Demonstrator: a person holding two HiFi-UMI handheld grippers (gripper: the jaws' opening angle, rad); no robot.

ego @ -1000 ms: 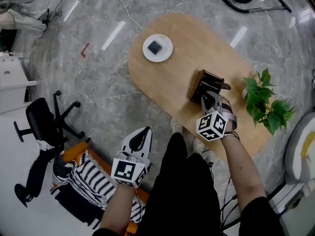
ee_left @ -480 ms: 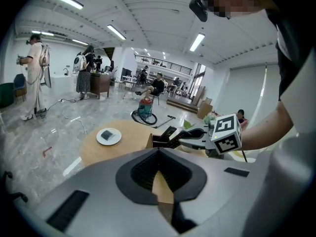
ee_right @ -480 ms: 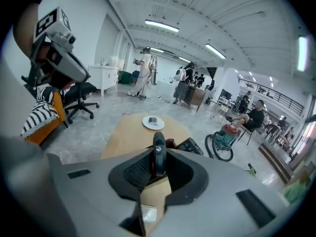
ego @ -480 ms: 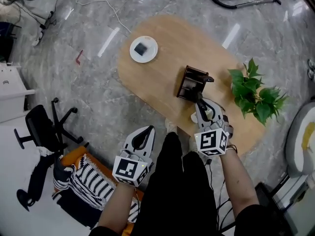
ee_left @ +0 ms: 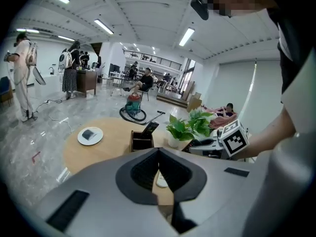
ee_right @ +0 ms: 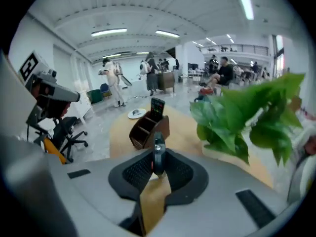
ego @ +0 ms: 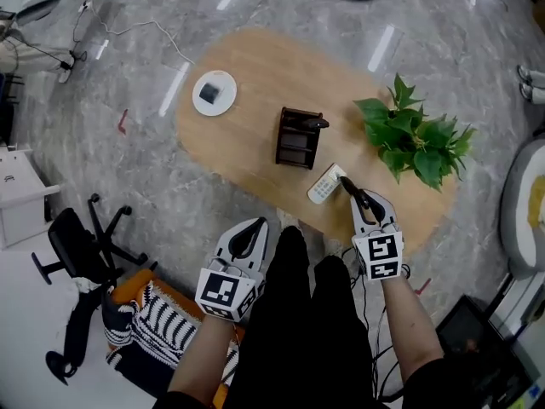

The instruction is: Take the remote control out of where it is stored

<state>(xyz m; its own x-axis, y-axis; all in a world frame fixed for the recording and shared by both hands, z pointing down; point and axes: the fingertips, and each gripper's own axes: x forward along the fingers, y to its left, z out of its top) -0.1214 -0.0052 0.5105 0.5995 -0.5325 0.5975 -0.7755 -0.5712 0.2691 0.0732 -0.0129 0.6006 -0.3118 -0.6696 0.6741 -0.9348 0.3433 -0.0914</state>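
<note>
I am gripping the black remote control (ee_right: 158, 157) edge-on between the pads of my right hand-held gripper (ego: 356, 192). It is out of its storage and hanging over the near part of the desk (ego: 255, 66). It is slim, dark and hard-looking, and I am seeing only its narrow end. A white remote (ego: 326, 184) is lying flat on the desk just beside its tip; I cannot tell whether the two are touching. Further in, the dark brown wooden organizer (ego: 298, 139) is standing with its open compartments, and a second black remote (ee_right: 157, 106) is sticking up out of it. To the right, a leafy green plant (ego: 413, 135) is spreading close by and crowding that side of the right gripper view. At the desk's far end a round white plate (ego: 214, 93) is carrying a small dark square thing. The desk is oval, of pale smooth wood, on a glossy grey marbled floor (ego: 128, 169). My left hand-held gripper (ego: 247, 227) is closed on nothing, off the desk beside my legs, near a black office chair (ego: 77, 237).
</note>
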